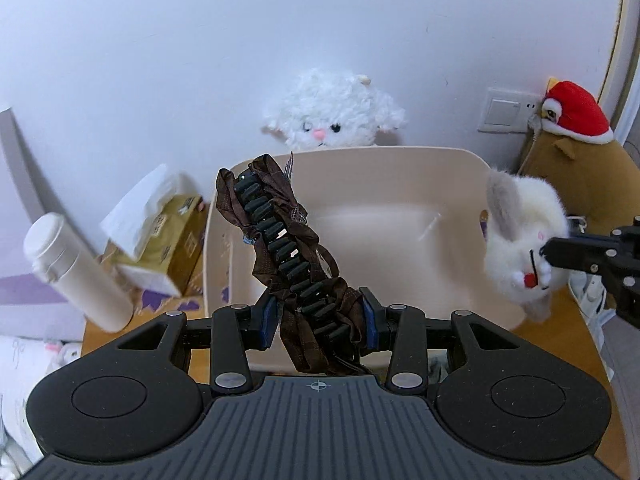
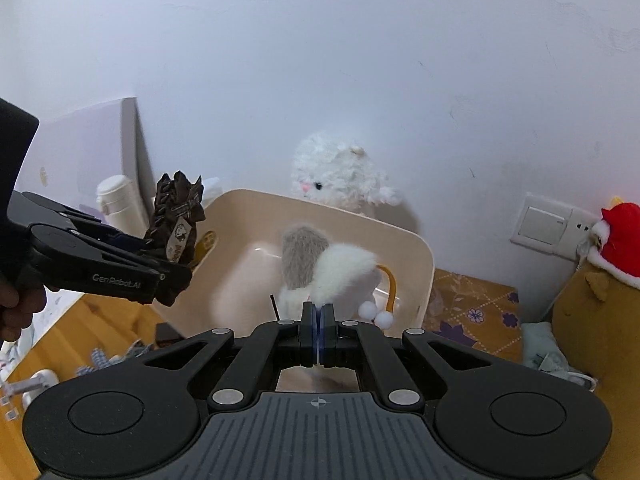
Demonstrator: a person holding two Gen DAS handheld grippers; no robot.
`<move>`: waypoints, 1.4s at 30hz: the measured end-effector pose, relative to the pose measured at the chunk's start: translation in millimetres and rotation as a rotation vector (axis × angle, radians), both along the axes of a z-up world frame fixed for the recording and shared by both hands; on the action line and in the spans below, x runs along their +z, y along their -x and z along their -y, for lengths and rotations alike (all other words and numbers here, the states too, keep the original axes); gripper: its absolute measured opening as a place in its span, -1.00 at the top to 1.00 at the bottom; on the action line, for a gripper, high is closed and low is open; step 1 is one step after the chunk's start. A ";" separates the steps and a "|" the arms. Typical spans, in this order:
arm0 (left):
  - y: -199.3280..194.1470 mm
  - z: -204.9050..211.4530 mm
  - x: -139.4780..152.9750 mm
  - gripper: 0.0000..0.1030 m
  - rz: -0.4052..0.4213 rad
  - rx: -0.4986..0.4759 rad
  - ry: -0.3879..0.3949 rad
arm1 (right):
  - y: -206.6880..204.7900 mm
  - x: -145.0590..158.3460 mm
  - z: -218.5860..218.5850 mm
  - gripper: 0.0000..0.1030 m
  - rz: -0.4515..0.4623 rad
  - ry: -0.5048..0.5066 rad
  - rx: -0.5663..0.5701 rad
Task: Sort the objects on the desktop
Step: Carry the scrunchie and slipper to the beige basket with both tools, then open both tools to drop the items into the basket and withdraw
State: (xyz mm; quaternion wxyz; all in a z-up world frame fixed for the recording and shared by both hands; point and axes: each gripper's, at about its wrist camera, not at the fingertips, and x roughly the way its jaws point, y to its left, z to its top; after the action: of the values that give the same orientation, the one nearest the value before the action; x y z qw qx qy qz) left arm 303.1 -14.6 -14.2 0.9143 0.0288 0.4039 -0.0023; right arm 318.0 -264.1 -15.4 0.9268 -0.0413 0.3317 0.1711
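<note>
Brown hair clip (image 1: 288, 252): sitting clamped between the left gripper (image 1: 320, 320) pads, jaws part-open around it, rising toward 11 o'clock over the beige bin (image 1: 400, 184). White plush toy (image 2: 332, 276): hanging pinched in the right gripper (image 2: 318, 322), jaws fully closed, above the bin. Tissue box (image 1: 168, 240) and white bottle (image 1: 76, 272): standing at the bin's 9 o'clock.
</note>
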 end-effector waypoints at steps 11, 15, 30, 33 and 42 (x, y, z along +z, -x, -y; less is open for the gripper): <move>-66.3 15.0 -52.3 0.19 -0.194 -0.049 -0.033 | -46.7 -48.0 -17.2 0.97 -0.113 0.047 -0.035; -73.1 19.6 -72.4 0.19 -0.238 -0.053 -0.055 | -57.6 -60.6 -24.5 0.97 -0.166 0.058 -0.041; -71.1 25.2 -99.5 0.08 -0.330 -0.071 -0.035 | -65.6 -74.5 -23.7 0.87 -0.282 0.049 -0.101; -65.3 28.3 -94.7 -0.13 -0.311 -0.087 -0.029 | -61.1 -69.2 -21.4 0.45 -0.265 0.039 -0.116; -60.8 23.6 -76.6 -0.43 -0.279 -0.049 -0.035 | -42.1 -44.2 -7.5 -0.70 -0.208 0.018 -0.181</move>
State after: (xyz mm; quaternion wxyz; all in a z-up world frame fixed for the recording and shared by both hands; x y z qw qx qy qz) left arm 363.9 -38.2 -90.8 0.8483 0.0540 0.5263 -0.0214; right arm 360.0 -256.5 -59.6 0.8987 -0.0018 0.4298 0.0873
